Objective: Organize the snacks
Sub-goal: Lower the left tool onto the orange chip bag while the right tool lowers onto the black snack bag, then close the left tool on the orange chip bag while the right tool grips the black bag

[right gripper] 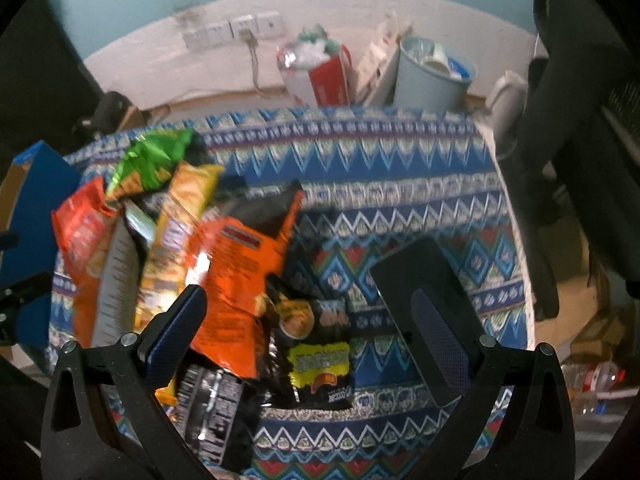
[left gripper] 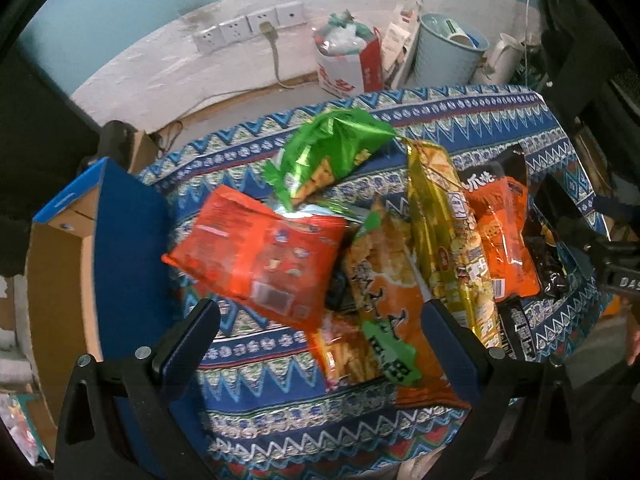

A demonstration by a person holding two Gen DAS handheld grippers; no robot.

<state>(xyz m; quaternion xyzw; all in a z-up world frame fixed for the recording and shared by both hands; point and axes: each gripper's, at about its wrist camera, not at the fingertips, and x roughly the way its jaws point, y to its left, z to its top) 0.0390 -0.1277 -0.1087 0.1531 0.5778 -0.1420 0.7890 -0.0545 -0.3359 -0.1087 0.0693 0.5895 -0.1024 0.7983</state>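
Observation:
A pile of snack bags lies on a blue patterned tablecloth [left gripper: 256, 344]. In the left wrist view I see a red-orange bag [left gripper: 260, 264], a green bag [left gripper: 332, 152], an orange-and-green bag [left gripper: 384, 304], a yellow bag [left gripper: 444, 240], an orange bag [left gripper: 504, 248] and a black bag [left gripper: 548, 256]. My left gripper [left gripper: 320, 328] is open above the pile, holding nothing. My right gripper [right gripper: 320, 320] is open over the orange bag [right gripper: 232, 280] and a black bag [right gripper: 312, 340], holding nothing. The yellow bag [right gripper: 176, 240] and green bag [right gripper: 152, 160] lie to its left.
An open cardboard box with blue flaps [left gripper: 80, 240] stands left of the table. A dark flat object [right gripper: 416, 272] lies on the cloth at right. Beyond the table are a red-and-white bag [left gripper: 348, 64], a pale bin [left gripper: 448, 52] and wall sockets [left gripper: 248, 28].

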